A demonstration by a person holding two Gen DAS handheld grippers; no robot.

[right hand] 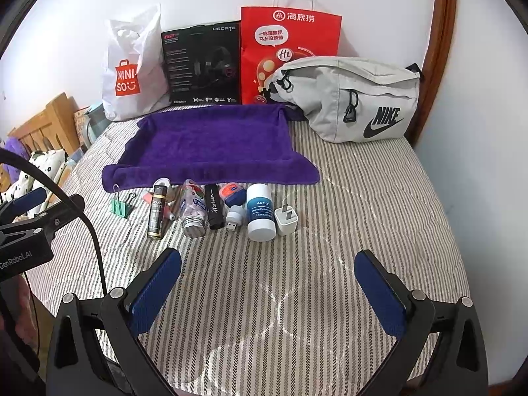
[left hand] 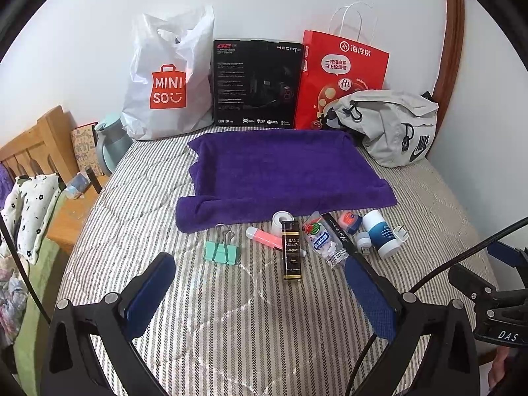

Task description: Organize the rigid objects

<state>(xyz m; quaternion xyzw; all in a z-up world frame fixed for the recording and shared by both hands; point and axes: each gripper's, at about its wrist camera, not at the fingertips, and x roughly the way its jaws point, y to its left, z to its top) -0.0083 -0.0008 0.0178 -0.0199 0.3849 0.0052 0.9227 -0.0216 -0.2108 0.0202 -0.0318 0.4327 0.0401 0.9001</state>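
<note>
I hold both hand-held grippers, left and right, released and empty. The clutter lies mid-frame below the towel; next, I judge, a first pick.

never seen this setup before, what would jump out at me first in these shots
The purple towel spread mid-bed stands out first, with a crowded row of small items along its near edge, such as the green binder clip and the white ADMD tube. Behind it, a red paper bag leans at the wall. Both grippers, left and right, hang open and empty.
</note>
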